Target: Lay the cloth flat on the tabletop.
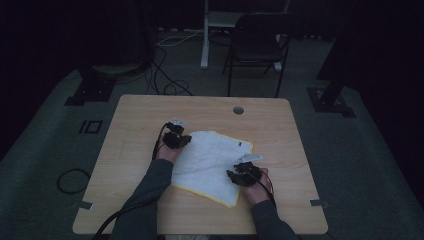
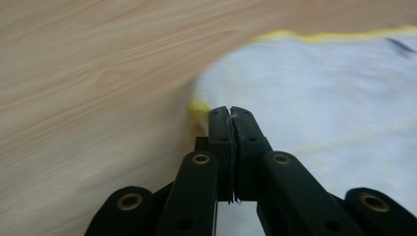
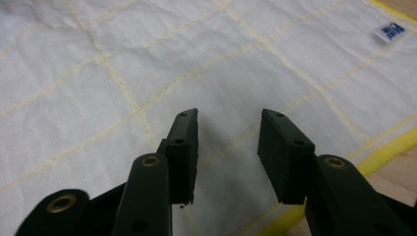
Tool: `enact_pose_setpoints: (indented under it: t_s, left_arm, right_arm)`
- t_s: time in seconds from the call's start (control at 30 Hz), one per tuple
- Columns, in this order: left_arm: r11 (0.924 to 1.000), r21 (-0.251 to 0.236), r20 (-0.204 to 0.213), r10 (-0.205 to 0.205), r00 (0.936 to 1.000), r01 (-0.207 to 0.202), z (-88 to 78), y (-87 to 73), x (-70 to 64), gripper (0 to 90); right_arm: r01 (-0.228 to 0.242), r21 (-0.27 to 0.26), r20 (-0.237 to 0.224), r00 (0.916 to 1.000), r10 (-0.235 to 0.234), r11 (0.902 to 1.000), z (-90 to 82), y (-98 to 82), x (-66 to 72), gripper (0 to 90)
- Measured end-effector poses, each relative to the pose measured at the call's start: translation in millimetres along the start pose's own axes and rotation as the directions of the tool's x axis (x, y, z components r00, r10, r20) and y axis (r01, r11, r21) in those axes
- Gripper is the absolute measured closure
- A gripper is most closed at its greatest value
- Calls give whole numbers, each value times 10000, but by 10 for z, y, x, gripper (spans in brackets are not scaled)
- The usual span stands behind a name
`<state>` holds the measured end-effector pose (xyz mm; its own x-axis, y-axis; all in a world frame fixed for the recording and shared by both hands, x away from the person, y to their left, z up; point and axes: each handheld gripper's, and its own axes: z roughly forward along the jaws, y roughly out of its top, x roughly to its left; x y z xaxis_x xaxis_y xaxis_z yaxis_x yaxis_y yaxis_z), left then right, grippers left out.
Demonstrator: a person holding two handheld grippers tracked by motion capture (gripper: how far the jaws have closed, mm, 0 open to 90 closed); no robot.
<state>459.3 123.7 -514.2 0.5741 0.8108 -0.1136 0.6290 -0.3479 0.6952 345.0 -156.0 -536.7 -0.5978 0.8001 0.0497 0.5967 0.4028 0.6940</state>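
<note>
A white cloth (image 1: 210,160) with a yellow border and faint yellow grid lines lies flat on the wooden table (image 1: 135,120). My left gripper (image 1: 184,140) is at the cloth's far left corner. In the left gripper view its jaws (image 2: 230,112) are pressed together, with a thin edge of the cloth (image 2: 319,88) pinched between the pads beside the yellow corner. My right gripper (image 1: 233,175) hovers over the cloth's right side near the front edge. In the right gripper view it (image 3: 228,123) is open just above the cloth (image 3: 147,59), nothing between the pads. A small blue-printed label (image 3: 391,32) sits near the far edge.
A round cable hole (image 1: 238,110) sits near the table's back edge. Behind the table stand a dark chair (image 1: 257,45) and a white desk leg (image 1: 205,35); cables (image 1: 165,75) trail on the floor. A coiled cable (image 1: 72,180) lies on the floor at the left.
</note>
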Motion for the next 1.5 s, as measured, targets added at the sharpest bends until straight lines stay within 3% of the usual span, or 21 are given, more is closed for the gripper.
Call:
enact_pose_setpoints:
  t_s: [0.07, 0.2, 0.23, 0.3, 0.33, 0.37, 0.4, 0.47, 0.63, 0.67, 0.7, 0.73, 0.83, 0.93, 0.97, 1.07, 1.1, 1.17, 1.3, 1.5]
  left_arm:
    - [9974, -149, 213, 713, 9972, -710, -77, -27, -158, 889]
    - [9768, 94, 474, 2131, 9759, -2138, -180, -160, -437, 886]
    - [9735, 208, 496, 2266, 9727, -2278, -191, -203, -485, 884]
    - [9735, 208, 496, 2266, 9727, -2278, -191, -203, -485, 883]
    - [9546, 681, 875, 2837, 9549, -2899, -194, -333, -601, 853]
    - [9546, 681, 875, 2837, 9549, -2899, -194, -333, -601, 833]
    - [9443, 915, 1122, 3056, 9455, -3161, -187, -378, -637, 819]
    - [9408, 962, 1217, 3131, 9419, -3251, -198, -397, -664, 781]
    - [9482, 488, 963, 3084, 9464, -3140, -276, -340, -675, 735]
    - [9567, 249, 751, 2875, 9548, -2900, -296, -272, -652, 700]
    - [9567, 249, 751, 2875, 9548, -2900, -296, -272, -652, 670]
    - [9622, 198, 750, 2696, 9600, -2718, -294, -229, -640, 670]
    - [9661, -61, 908, 2577, 9620, -2582, -252, -154, -681, 582]
    - [9736, -7, 968, 2272, 9690, -2282, -117, -92, -741, 534]
    - [9740, 118, 873, 2243, 9706, -2262, -69, -76, -749, 540]
    - [9719, 435, 531, 2289, 9720, -2313, 6, -27, -728, 815]
    - [9734, 389, 457, 2238, 9736, -2256, 4, -9, -701, 865]
    - [9813, 246, 436, 1896, 9809, -1908, -25, 27, -621, 877]
    - [9936, 74, -286, 1128, 9932, -1127, -108, 88, -321, 880]
    - [9990, 222, -1053, 416, 9936, -394, -149, 76, 45, 881]
  right_arm:
    - [-25, -25, 11, 10000, 25, 10000, -4, -6, -18, 600]
    - [43, 30, 185, 9998, -44, 10000, -18, -17, -49, 607]
    - [40, 19, 191, 9998, -40, 10000, -20, -21, -59, 608]
    - [48, 16, 186, 9998, -48, 10000, -22, -23, -69, 608]
    - [-29, 15, 184, 9998, 29, 10000, -26, -26, -79, 610]
    - [-31, 21, 174, 9998, 31, 10000, -26, -26, -81, 610]
    - [-21, 23, 176, 9998, 21, 10000, -25, -26, -81, 610]
    - [-13, 21, 170, 9999, 13, 10000, -25, -27, -83, 610]
    - [-16, 4, 179, 9998, 16, 10000, -25, -28, -81, 609]
    - [-7, 4, 186, 9998, 7, 10000, -25, -29, -80, 609]
    - [-7, 4, 186, 9998, 7, 10000, -25, -29, -80, 609]
    - [-5, -10, 194, 9998, 5, 10000, -24, -30, -79, 608]
    - [16, -28, 205, 9998, -15, 10000, -23, -33, -77, 606]
    - [19, -46, 207, 9998, -18, 10000, -22, -34, -75, 604]
    - [14, -49, 201, 9998, -13, 10000, -23, -36, -75, 603]
    - [37, -113, 189, 9998, -35, 9999, -27, -47, -80, 602]
    - [19, -99, 163, 9999, -18, 9999, -30, -48, -83, 602]
    - [2, -100, 118, 9999, -1, 9999, -33, -51, -90, 603]
    - [27, -42, 57, 10000, -27, 10000, -45, -54, -106, 603]
    - [438, 110, 117, 9990, -439, 9990, -48, -44, -104, 598]
